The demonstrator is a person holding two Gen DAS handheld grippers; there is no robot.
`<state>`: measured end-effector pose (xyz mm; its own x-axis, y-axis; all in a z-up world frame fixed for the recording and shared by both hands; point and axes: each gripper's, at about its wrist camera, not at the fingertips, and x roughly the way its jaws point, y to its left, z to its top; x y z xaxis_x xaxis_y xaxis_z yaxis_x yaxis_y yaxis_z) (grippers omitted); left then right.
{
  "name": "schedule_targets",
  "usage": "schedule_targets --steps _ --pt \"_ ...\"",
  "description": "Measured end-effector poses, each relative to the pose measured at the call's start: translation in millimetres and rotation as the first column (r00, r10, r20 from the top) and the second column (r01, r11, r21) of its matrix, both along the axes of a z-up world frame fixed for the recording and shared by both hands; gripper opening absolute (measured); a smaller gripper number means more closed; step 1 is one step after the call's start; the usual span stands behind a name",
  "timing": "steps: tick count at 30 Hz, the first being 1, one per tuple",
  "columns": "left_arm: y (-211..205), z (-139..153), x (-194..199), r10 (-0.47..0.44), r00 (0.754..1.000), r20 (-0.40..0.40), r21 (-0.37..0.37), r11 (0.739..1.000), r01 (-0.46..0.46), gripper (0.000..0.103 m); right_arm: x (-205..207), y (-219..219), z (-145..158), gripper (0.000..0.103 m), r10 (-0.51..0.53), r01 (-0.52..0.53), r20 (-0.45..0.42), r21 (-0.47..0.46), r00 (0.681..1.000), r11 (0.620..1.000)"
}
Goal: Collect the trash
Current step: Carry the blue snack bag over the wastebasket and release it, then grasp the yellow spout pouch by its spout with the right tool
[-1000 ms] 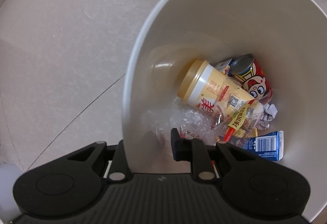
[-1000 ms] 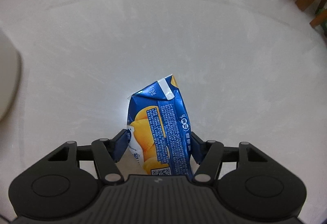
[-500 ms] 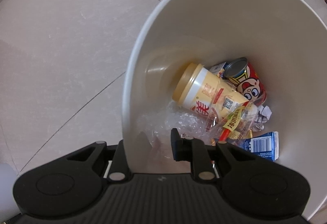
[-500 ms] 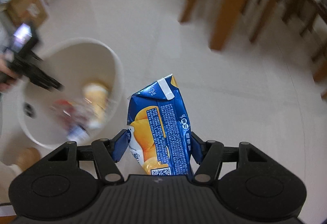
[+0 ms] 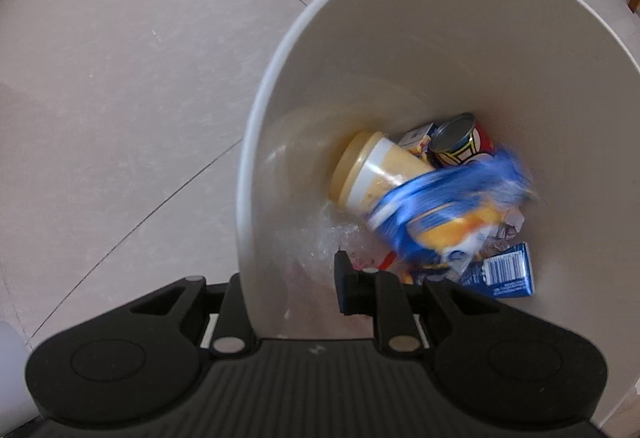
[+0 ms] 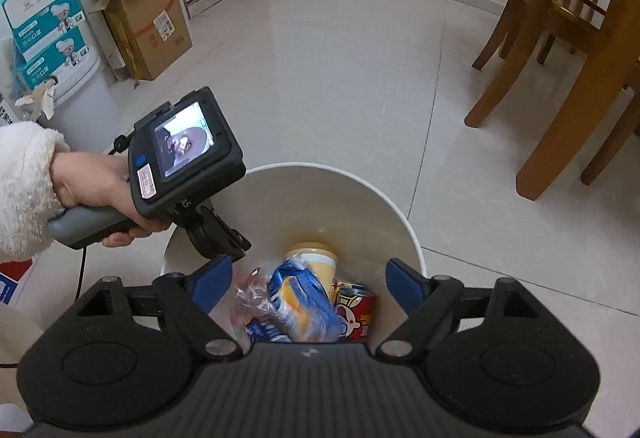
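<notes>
In the left wrist view, the left gripper [image 5: 289, 288] is clamped on the near rim of the white bin [image 5: 460, 38], one finger outside the wall and one inside, holding it steady over the tiled floor [image 5: 120, 78]. A blue and orange juice carton [image 5: 444, 214] is a blur of motion inside the bin, dropping onto the rubbish already there: a yellow-lidded cup [image 5: 372, 174], a red can [image 5: 460, 142], crinkled clear plastic [image 5: 340, 238] and a small blue box [image 5: 504, 272]. In the right wrist view, the right gripper [image 6: 308, 284] hangs above the bin [image 6: 384, 206], its jaws opening wide with nothing pressed between the pads; the carton [image 6: 300, 298] has left them and lies below among the trash. A hand [image 6: 96, 182] in a fluffy white sleeve [image 6: 24, 190] grips the left tool at the rim. Judging by the load in the bin, collection is well advanced; no loose litter shows on the visible floor, though much of the room is out of frame.
</notes>
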<state>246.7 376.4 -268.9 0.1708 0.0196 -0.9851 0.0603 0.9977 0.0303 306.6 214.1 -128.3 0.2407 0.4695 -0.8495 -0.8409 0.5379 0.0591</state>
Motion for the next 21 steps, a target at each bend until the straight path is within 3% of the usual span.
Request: schedule_targets --steps 4,8,13,17,21 --pt "-0.1 0.1 1.6 0.003 1.0 -0.001 -0.001 1.0 -0.003 0.018 -5.0 -26.9 0.8 0.088 -0.054 0.054 0.02 -0.023 0.998 0.998" --pt "-1.6 0.7 2.3 0.005 1.0 0.0 0.004 1.0 -0.006 0.018 -10.1 -65.8 -13.4 0.088 -0.175 0.174 -0.004 -0.033 0.985 0.984" --pt "-1.9 0.3 2.2 0.013 1.0 0.002 0.003 1.0 -0.013 0.018 -25.2 -110.0 -48.8 0.088 -0.353 0.352 -0.03 -0.049 0.935 0.935" --pt "-0.5 1.8 2.7 0.011 1.0 0.004 -0.001 1.0 -0.011 0.019 -45.8 -150.2 -85.9 0.088 -0.533 0.53 -0.072 -0.049 0.843 0.846" --pt "0.0 3.3 1.7 -0.003 1.0 0.009 -0.003 1.0 0.003 0.019 -80.5 -189.8 -137.7 0.087 -0.702 0.694 -0.084 -0.106 0.708 0.712"
